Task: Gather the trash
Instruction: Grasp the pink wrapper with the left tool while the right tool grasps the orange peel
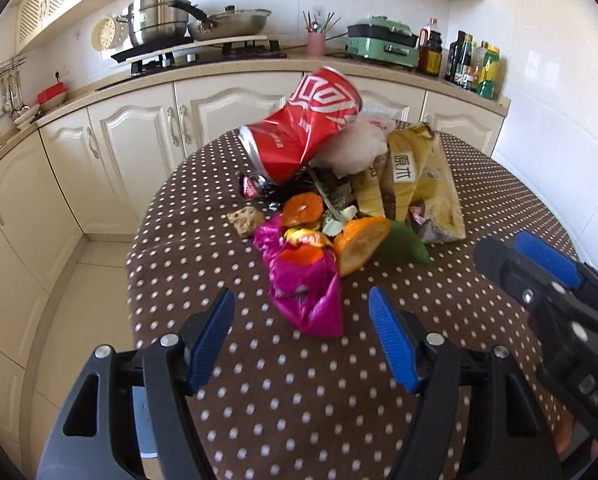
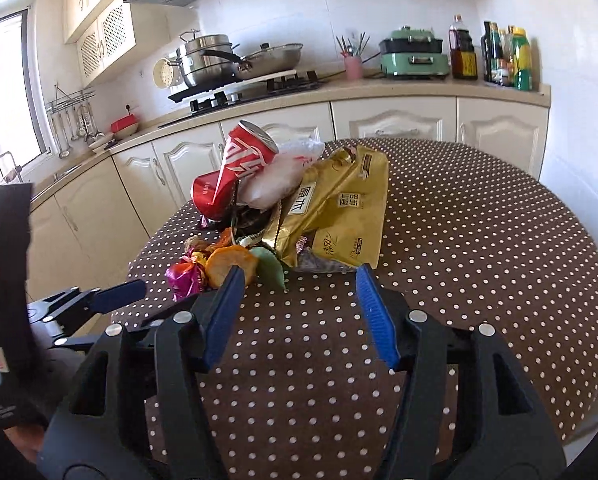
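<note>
We judge this to be the approach, before anything is grasped: our left gripper sits at the bottom of its frame with its blue ribbed pads spread wide and nothing between them, and our right gripper likewise stands apart and empty in the lower centre of its own view. The trash lies heaped in the middle of both frames on the round table, whose brown cloth is dotted white. Nearest the left gripper, just above its fingers in the frame, is a crinkled magenta foil wrapper, shiny and soft-looking; it should crush easily, so the next move probably calls for lowering the pads either side of it and closing gently. Touching it to the right is a curled orange peel, matt and thick, with a green leaf-like scrap beside it. Higher in the frame a dented red can leans tilted on the pile, hard and glossy, likely to roll if the heap is disturbed. A rumpled white plastic bag sits beside it, and a creased gold snack bag spreads to the right of centre. No bin shows in either view.
</note>
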`<state>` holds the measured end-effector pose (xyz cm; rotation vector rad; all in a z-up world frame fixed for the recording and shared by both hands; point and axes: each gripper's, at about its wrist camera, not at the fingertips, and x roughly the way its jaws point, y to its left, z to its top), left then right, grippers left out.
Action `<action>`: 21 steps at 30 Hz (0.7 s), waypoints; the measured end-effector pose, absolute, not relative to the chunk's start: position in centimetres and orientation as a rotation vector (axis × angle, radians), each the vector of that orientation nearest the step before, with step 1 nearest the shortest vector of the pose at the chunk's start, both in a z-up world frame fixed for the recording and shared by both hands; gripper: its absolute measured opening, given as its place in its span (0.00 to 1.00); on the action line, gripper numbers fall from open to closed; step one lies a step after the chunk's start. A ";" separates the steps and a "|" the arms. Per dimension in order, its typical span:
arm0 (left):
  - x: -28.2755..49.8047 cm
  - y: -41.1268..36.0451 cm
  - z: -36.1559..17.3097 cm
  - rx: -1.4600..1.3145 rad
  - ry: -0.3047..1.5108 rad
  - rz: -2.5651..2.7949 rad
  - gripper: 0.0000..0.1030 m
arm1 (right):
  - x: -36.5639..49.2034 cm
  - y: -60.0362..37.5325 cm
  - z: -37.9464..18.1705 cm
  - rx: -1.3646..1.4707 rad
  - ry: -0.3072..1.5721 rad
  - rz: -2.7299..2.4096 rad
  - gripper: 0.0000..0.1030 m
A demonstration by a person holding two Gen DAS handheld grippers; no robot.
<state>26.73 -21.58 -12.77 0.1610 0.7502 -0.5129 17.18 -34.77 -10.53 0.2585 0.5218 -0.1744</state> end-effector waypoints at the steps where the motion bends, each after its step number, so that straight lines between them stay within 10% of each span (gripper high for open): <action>1: 27.2 -21.7 -12.9 0.161 0.756 -0.515 0.66 | 17.5 -34.9 -10.6 0.261 0.524 -0.171 0.57; 5: 28.8 -22.4 -13.5 0.151 0.799 -0.539 0.35 | 18.6 -35.6 -10.6 0.269 0.540 -0.156 0.58; 21: 26.1 -13.9 -12.8 0.056 0.730 -0.531 0.32 | 23.8 -31.1 -11.4 0.267 0.674 -0.027 0.58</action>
